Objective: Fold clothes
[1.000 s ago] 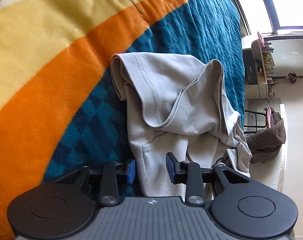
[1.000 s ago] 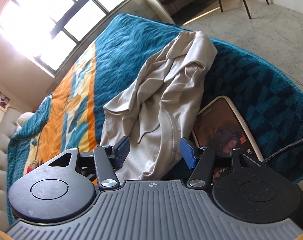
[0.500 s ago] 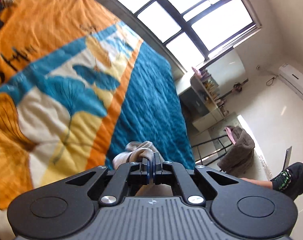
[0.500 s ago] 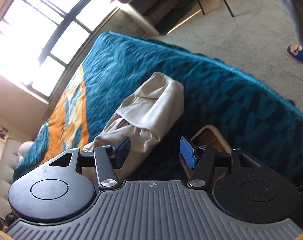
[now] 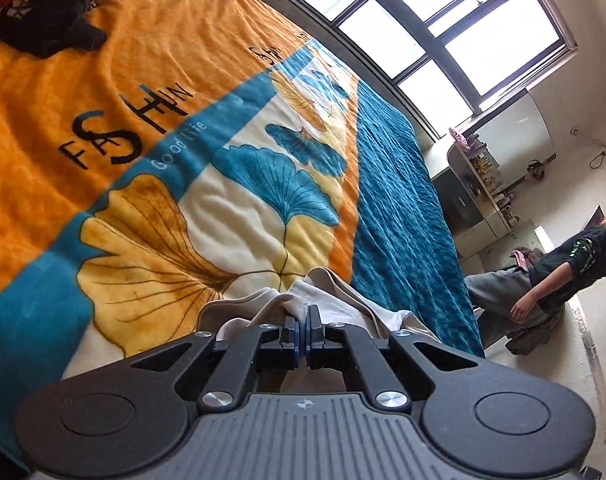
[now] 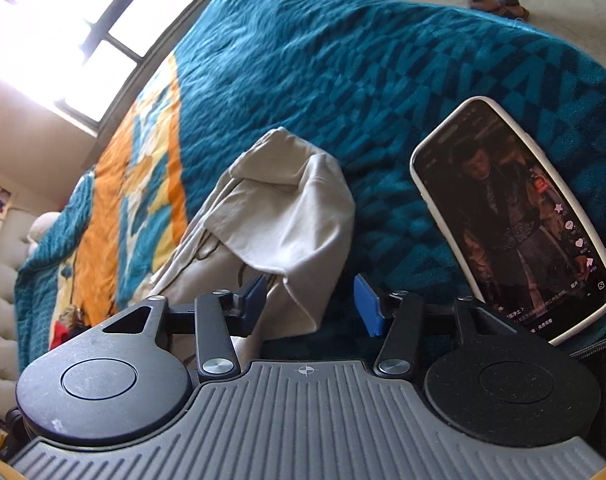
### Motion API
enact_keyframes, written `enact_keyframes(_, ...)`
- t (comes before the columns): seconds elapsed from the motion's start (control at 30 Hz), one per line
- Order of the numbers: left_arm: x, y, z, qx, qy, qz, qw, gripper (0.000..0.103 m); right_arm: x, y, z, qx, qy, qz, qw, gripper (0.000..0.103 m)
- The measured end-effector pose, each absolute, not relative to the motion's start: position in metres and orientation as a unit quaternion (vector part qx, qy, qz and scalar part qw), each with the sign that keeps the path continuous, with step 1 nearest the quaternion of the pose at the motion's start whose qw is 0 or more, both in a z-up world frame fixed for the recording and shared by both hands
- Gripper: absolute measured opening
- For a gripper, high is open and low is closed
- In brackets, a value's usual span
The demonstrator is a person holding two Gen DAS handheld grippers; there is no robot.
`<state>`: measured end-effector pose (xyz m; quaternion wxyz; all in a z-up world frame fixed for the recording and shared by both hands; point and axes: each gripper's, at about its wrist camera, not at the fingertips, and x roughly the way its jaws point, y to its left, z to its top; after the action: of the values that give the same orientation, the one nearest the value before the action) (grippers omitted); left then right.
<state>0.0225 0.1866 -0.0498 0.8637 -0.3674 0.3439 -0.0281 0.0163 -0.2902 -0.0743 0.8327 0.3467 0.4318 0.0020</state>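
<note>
Here the left gripper (image 5: 302, 334) pinches the beige garment (image 6: 287, 216); the right gripper's (image 6: 309, 300) closing fingers could snag the phone (image 6: 511, 224) at three o'clock.

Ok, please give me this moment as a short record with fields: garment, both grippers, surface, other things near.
garment: beige garment, crumpled, on the bed
left gripper: shut on a bunch of the beige garment
right gripper: jaws closing, a fold of the garment between them, pads not yet pressing
surface: blanket, teal, orange and cream
nearby: phone, screen lit, beside the garment; dark clothes farther away
</note>
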Motion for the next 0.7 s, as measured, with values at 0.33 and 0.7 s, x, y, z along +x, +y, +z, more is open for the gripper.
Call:
enact_keyframes(0.33,0.025,0.190,-0.056,-0.384,0.348,-0.019,0.855,0.001,0.020,-0.263,-0.093,0.273,0.421,0.002,0.865,0.043)
enact_keyframes(0.7,0.036,0.182,-0.075,-0.386,0.376,-0.015,0.842,0.003,0.019,-0.254,-0.095,0.251,0.399,-0.052,0.881,0.001)
